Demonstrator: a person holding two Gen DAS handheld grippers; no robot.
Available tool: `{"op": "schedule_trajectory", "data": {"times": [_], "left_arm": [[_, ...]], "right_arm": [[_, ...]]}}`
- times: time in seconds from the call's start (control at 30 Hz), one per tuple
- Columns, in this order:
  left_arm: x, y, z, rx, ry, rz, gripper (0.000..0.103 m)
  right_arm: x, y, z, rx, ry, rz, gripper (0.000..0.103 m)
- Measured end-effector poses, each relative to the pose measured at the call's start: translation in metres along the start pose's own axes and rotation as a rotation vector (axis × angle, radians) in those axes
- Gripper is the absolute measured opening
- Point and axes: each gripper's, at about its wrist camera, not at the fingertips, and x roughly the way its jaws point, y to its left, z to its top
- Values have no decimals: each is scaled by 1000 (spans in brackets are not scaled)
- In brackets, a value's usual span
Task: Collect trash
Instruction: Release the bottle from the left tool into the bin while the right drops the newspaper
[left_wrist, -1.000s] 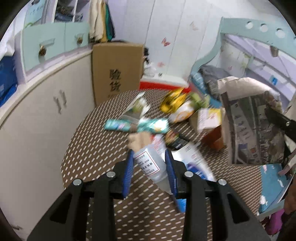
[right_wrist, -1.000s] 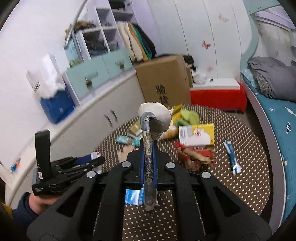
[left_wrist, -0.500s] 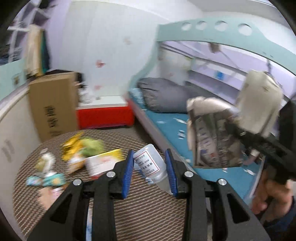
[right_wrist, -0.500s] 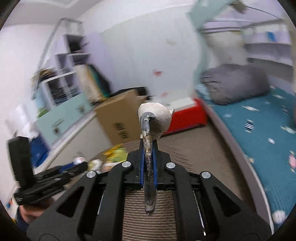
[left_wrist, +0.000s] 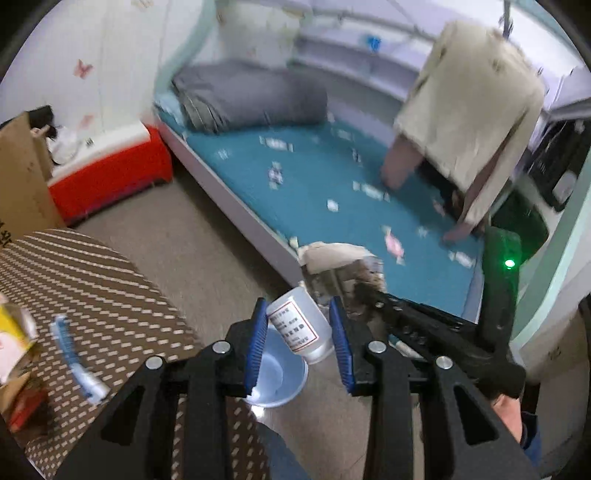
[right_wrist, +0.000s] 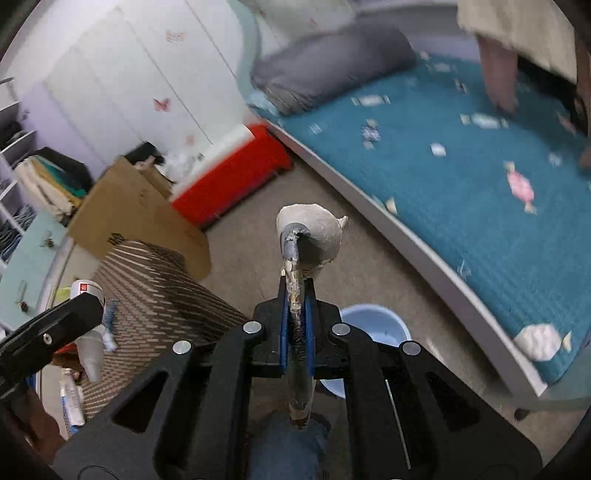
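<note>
My left gripper (left_wrist: 298, 314) is shut on a small white plastic bottle (left_wrist: 301, 330) with a red-bordered label, held tilted. It hangs above a pale blue bin (left_wrist: 280, 373) on the floor. My right gripper (right_wrist: 295, 288) is shut on a crumpled paper bag printed like newspaper (right_wrist: 310, 236), seen edge-on, over the same bin (right_wrist: 373, 325). In the left wrist view the right gripper (left_wrist: 364, 291) and its bag (left_wrist: 341, 262) sit just right of the bottle. The right wrist view has the left gripper (right_wrist: 85, 310) with the bottle (right_wrist: 88, 343) at the left edge.
A round table with a brown dotted cloth (left_wrist: 92, 288) is on the left, with a blue tube (left_wrist: 74, 354) and other wrappers on it. A teal bed (left_wrist: 351, 184), a red box (left_wrist: 107, 173) and a cardboard box (right_wrist: 129, 210) ring the floor. A person in a beige garment (left_wrist: 469, 110) is on the bed.
Both hands have swung right, away from the table and down toward the floor beside the bed. The blue bin has come into view under them. Both grips are unchanged.
</note>
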Motion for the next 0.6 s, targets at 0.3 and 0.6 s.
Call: {"op": "schedule_trajectory", "data": {"times": [0.3, 0.6], "left_arm": [[97, -7, 11, 57, 209, 62, 61], [62, 10, 14, 40, 114, 116, 87]], "right_arm": [[67, -35, -5, 128, 122, 4, 14], [51, -47, -5, 196, 64, -1, 95]]}}
